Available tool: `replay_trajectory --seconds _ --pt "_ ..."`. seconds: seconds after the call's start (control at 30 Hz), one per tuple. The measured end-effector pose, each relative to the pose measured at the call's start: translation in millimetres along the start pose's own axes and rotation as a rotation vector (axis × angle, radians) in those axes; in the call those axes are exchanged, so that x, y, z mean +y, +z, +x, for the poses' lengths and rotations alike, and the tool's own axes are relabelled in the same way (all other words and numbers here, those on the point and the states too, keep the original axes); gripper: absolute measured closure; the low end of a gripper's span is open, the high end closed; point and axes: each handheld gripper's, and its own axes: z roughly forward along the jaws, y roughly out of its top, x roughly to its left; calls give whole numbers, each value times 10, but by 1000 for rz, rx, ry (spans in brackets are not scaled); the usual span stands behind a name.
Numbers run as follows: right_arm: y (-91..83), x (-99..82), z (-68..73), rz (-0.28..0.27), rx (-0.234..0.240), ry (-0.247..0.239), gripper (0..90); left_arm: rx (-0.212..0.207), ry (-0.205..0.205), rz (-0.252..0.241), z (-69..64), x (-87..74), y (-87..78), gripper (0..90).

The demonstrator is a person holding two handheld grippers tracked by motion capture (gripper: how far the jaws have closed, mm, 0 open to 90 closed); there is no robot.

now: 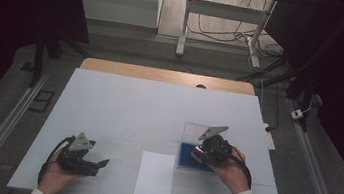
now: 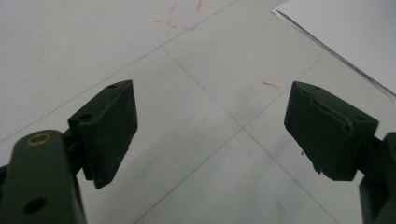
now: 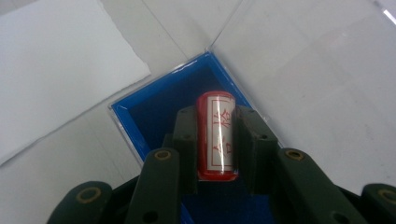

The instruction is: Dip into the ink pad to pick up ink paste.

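A red stamp with a white face and red characters sits between the two black jaws of my right gripper, which is shut on it. Below it lies a clear case with a blue inner pad, its clear lid swung open beside it. In the high view the right gripper hovers over that blue case at the table's right. My left gripper rests at the front left, jaws wide apart; in the left gripper view nothing lies between them but bare table.
A white sheet of paper lies at the front middle, between the two hands; its corner shows by the left gripper. The white table cover reaches back to a wooden edge. Desk legs and cables stand beyond.
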Motion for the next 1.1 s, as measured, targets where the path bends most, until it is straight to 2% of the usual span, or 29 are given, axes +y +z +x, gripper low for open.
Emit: replay_trajectory --seconds 0.23,1.1 --pt "26 6 4 19 -3 10 713 3 4 0 -18 8 2 178" --pt "43 -13 -7 10 4 16 713 2 2 3 -11 8 7 178"
